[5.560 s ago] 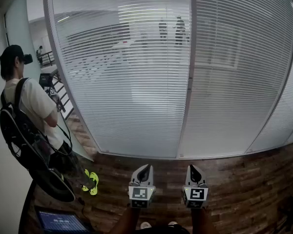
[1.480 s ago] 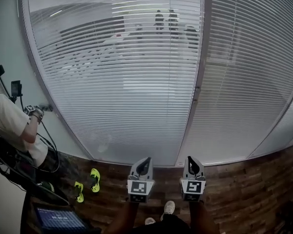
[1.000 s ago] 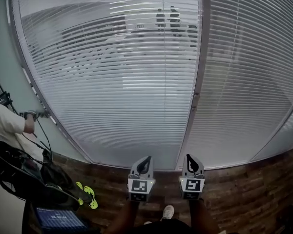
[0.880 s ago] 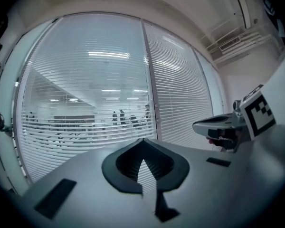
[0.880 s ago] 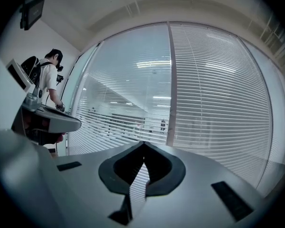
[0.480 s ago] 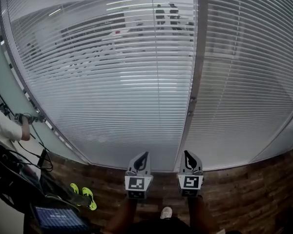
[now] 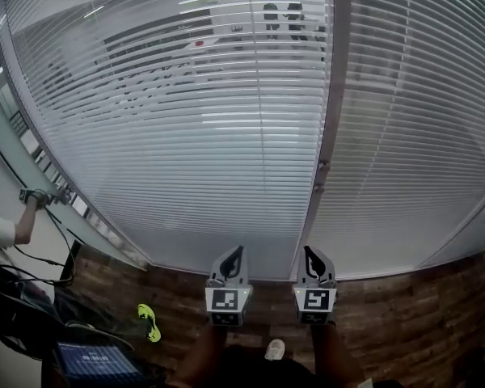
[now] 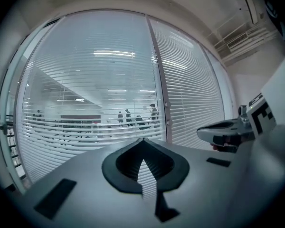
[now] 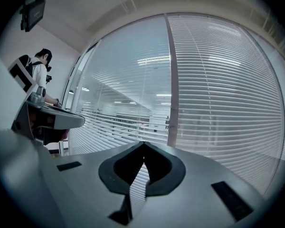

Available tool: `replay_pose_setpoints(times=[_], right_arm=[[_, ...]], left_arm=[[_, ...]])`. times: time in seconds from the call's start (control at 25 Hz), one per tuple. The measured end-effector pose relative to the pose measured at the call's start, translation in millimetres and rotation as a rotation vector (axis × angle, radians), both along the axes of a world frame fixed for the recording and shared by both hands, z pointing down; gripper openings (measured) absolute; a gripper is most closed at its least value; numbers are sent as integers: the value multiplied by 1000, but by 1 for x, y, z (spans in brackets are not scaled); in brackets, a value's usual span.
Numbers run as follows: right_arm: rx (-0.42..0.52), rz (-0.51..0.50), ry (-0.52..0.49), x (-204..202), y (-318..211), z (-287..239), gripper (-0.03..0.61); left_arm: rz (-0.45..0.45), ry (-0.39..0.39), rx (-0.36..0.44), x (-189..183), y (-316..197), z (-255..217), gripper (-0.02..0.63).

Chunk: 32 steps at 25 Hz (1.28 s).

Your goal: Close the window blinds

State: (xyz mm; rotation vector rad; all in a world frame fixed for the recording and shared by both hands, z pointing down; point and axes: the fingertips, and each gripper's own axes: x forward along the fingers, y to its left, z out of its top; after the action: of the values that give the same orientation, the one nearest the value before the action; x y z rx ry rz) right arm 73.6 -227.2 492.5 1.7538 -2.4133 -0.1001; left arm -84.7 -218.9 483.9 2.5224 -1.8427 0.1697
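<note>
Holding left gripper and right gripper side by side, pointing level at the glass wall. Pressing both finger pairs together at the tips, gripping nothing. Facing window blinds straight ahead of the fingertips, apart from them, not touching. Seeing left blind beyond the left fingers with slats open, showing the office behind. Seeing right blind beyond and right of the right fingers, looking far closer to shut. Noting frame post rising ahead between both finger pairs, nearer the right. Spotting another person's hand well off left of the left fingers.
</note>
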Motion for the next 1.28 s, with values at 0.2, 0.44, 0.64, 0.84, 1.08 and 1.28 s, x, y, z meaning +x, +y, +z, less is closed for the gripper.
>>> replay_pose_setpoints(times=[0.2, 0.44, 0.64, 0.84, 1.08, 1.28], right_arm=[[4, 10, 4, 13, -50, -1, 2], [26, 70, 15, 17, -80, -4, 2], [43, 103, 29, 16, -107, -9, 2], [41, 144, 28, 10, -117, -12, 2], [66, 159, 27, -2, -136, 4, 2], [82, 188, 13, 13, -144, -9, 2]], left_arm=[[3, 15, 4, 15, -54, -2, -6], [54, 45, 17, 15, -94, -1, -8], [91, 48, 45, 10, -124, -5, -7], [134, 43, 56, 5, -137, -11, -8], [139, 26, 69, -7, -163, 13, -6], [153, 86, -9, 0, -172, 17, -7]])
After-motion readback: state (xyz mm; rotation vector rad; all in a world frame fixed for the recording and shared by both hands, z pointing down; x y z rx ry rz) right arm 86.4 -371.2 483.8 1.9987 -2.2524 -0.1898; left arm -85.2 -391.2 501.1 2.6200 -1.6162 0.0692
